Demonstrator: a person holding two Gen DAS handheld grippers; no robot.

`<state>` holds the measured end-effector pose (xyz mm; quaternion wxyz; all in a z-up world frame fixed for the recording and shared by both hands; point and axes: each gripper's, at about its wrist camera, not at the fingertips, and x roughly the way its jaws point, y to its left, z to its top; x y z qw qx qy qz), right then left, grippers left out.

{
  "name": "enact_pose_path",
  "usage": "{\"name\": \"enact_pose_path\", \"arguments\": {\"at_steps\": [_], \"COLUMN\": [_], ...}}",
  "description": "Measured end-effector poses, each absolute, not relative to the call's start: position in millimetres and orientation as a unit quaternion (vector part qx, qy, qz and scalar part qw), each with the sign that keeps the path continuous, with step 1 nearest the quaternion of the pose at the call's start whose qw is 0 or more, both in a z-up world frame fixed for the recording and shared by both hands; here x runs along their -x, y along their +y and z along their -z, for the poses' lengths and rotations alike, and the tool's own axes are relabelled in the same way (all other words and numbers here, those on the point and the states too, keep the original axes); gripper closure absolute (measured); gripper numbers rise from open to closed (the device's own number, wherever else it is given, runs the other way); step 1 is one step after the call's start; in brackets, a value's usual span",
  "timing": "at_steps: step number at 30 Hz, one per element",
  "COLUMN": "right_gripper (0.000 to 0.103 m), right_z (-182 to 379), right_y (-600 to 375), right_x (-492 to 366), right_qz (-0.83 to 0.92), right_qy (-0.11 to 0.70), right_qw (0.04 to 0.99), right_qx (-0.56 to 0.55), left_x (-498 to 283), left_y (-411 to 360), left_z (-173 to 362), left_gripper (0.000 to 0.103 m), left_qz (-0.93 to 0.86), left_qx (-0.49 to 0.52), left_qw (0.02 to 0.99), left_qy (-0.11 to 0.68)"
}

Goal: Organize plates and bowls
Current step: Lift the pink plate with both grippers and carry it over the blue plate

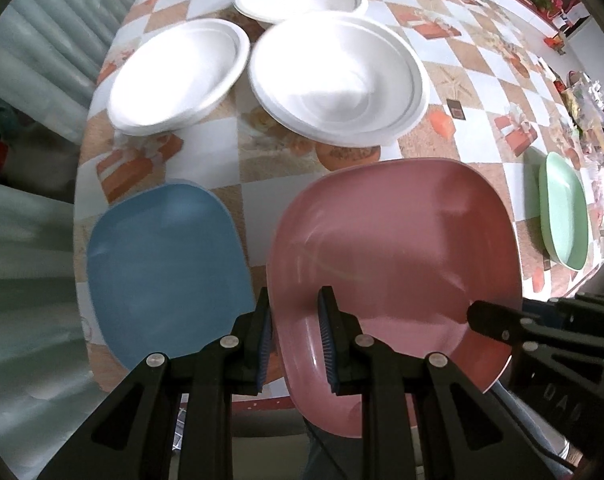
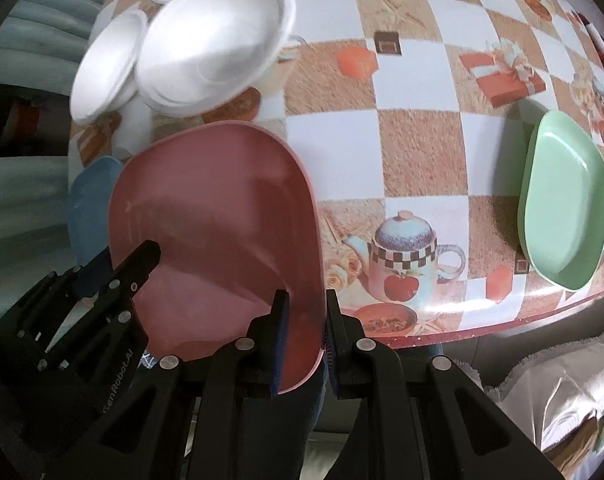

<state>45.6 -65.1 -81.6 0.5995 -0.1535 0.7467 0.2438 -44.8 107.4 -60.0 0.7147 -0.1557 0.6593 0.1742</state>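
I hold the pink plate (image 1: 393,256) by opposite rims, my left gripper (image 1: 294,344) and right gripper (image 2: 305,340) both clamped on it. Below lies the checkered tablecloth (image 2: 413,152), with a blue plate (image 1: 162,268) and white bowls (image 1: 337,80) on it.

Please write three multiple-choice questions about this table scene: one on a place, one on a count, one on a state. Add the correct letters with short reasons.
1. Where does the blue plate lie?
A. left of the pink plate
B. under the green dish
C. on a white bowl

2. How many white bowls are visible?
A. one
B. three
C. five

3. What grips the pink plate?
A. no tool
B. only the left tool
C. both tools, left and right tool

Key: 1 A, it lies beside the pink rim; 2 B, left wrist view shows three; 3 C, each pinches one rim.
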Motion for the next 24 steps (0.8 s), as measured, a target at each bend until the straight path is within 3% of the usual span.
{"name": "enact_pose_path", "arguments": {"at_steps": [14,24], "right_gripper": [0.084,0.084], "right_z": [44,68], "right_y": [4,68], "right_x": [-24,14], "right_qz": [-0.306,-0.336], "right_qy": [0.72,0.735], "right_qw": [0.596,0.556], "right_qx": [0.182,0.196], "left_x": [72,103], "left_y": [152,211], "left_z": [29,40], "left_gripper": [0.08,0.08], "left_qz": [-0.235,-0.282], "left_qx": [0.168,0.174], "left_qw": [0.719,0.69], "left_qy": [0.632,0.644]}}
